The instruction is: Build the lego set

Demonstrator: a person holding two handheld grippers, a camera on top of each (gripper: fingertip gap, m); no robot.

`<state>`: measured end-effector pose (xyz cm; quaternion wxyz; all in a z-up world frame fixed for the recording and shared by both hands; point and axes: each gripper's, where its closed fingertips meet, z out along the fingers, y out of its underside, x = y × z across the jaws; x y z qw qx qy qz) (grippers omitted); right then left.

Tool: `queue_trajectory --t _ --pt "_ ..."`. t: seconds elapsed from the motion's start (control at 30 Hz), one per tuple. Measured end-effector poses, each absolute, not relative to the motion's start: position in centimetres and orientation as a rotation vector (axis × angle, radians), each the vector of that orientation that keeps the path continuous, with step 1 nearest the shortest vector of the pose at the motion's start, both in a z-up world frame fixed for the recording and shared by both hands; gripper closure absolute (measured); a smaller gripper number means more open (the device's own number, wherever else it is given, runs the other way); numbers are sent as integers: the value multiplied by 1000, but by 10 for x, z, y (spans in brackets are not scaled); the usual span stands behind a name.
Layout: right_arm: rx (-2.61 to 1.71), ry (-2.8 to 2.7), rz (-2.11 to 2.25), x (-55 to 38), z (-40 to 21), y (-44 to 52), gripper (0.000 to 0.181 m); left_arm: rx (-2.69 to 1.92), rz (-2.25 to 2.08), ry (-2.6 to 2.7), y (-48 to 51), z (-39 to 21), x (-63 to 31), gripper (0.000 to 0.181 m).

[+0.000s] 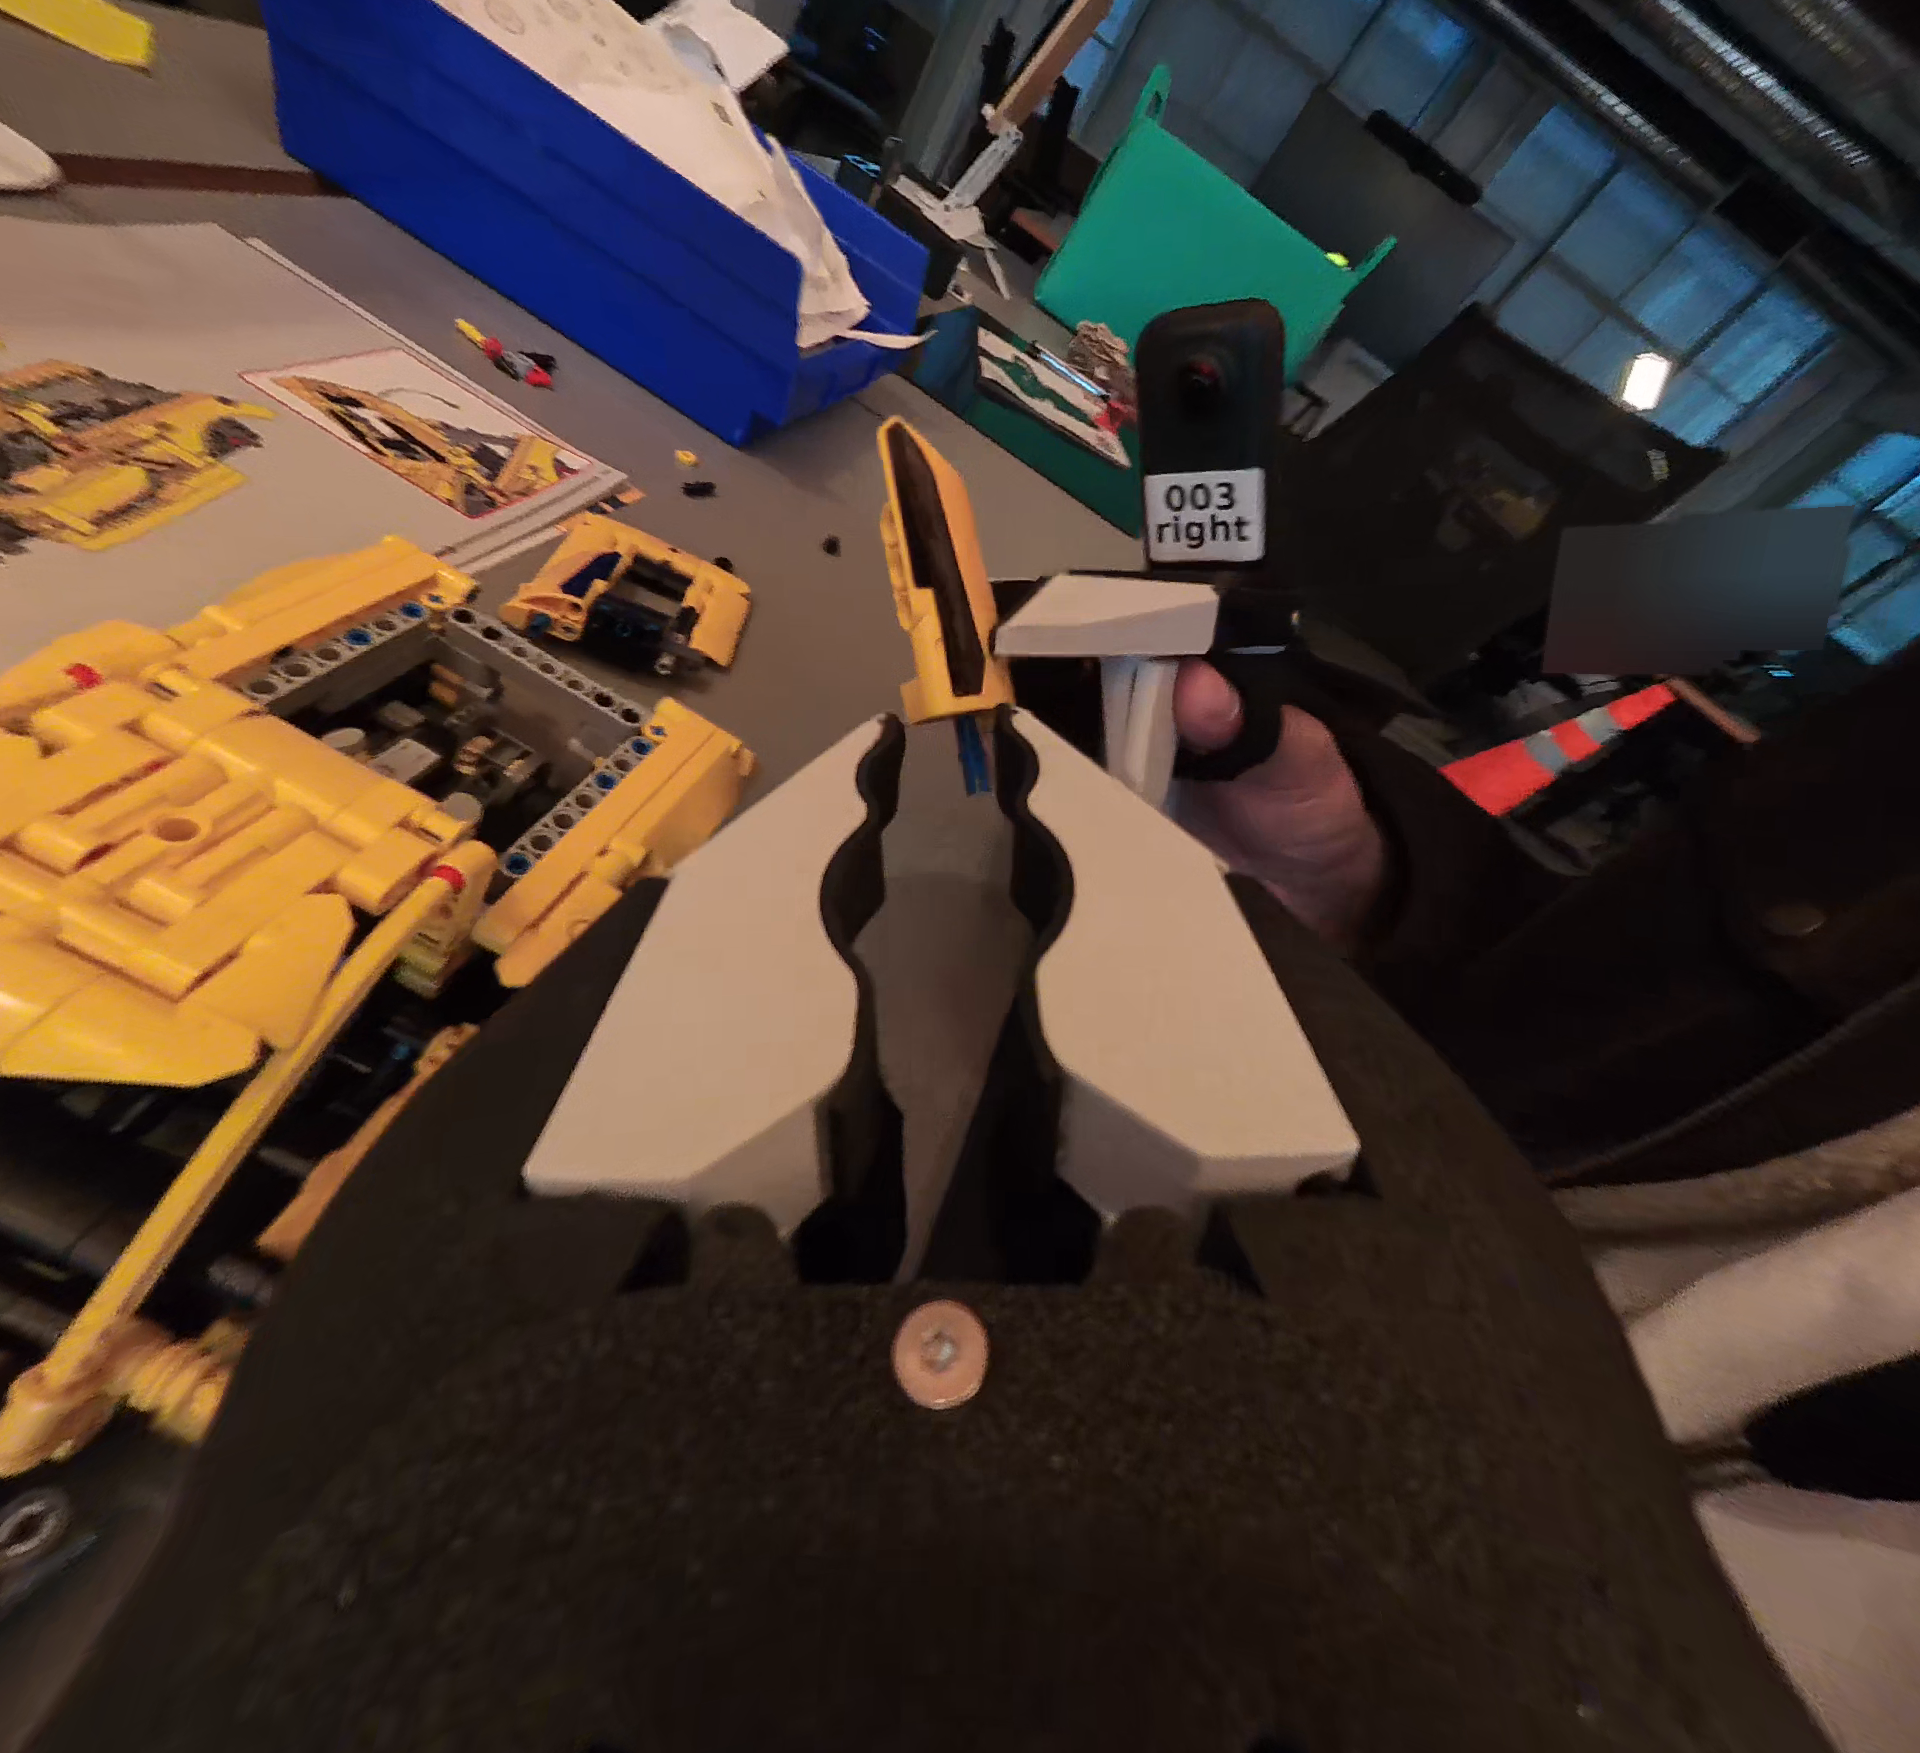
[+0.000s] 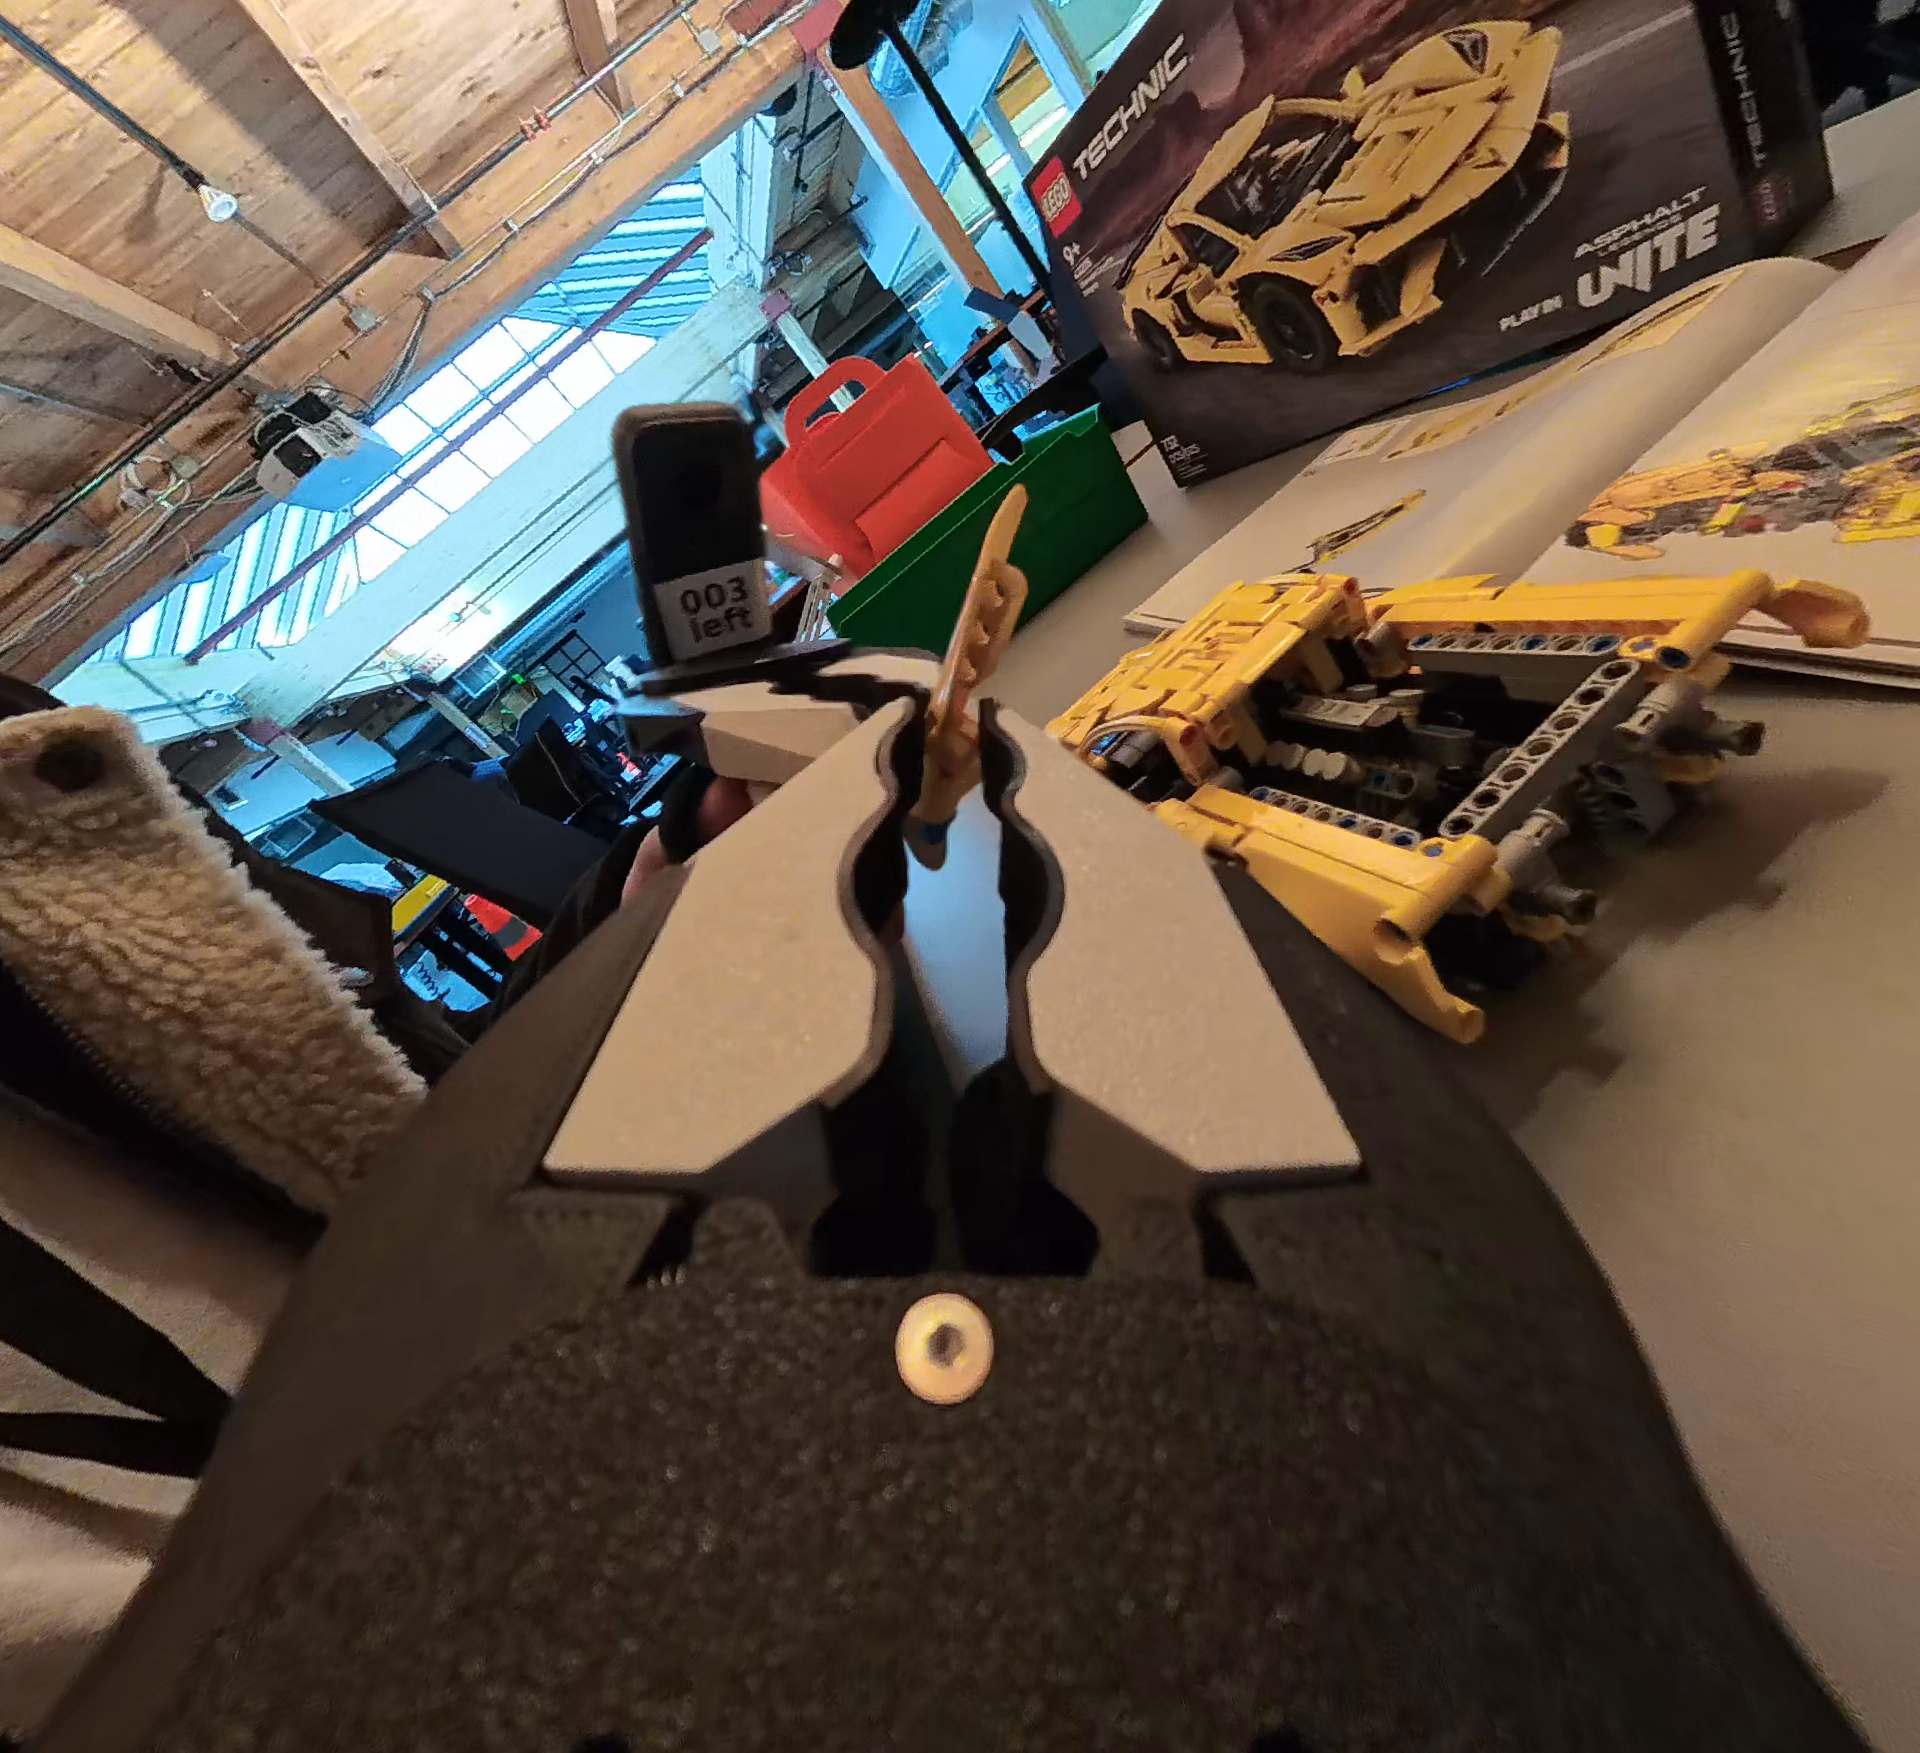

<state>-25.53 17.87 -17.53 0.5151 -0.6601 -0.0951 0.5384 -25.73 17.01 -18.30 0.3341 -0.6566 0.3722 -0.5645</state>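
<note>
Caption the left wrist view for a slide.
Both grippers pinch a yellow panel above the half-built car.

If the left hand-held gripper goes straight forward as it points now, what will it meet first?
The left hand-held gripper already pinches a yellow panel piece that sticks out ahead. The right hand-held gripper touches that piece from the side. Beyond lies probably bare table; depth is unclear.

The yellow car model [image 1: 239,830] is running off the left edge. The left hand-held gripper [image 1: 951,732] is hiding the yellow panel's [image 1: 935,560] lower end.
</note>
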Motion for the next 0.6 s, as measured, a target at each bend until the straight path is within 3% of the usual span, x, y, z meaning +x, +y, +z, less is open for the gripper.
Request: queue_trajectory --t 0.3,0.43,0.6 --pt "-1553 -76 1377 -238 -175 187 172 -1704 -1239 1064 161 -201 -242 157" --pt "-1562 -98 1370 -241 -176 185 171 -1668 -1164 1063 164 -196 -239 176" --pt "-1564 -82 1410 -242 -176 185 172 -1683 -1208 985 173 -190 -245 177"
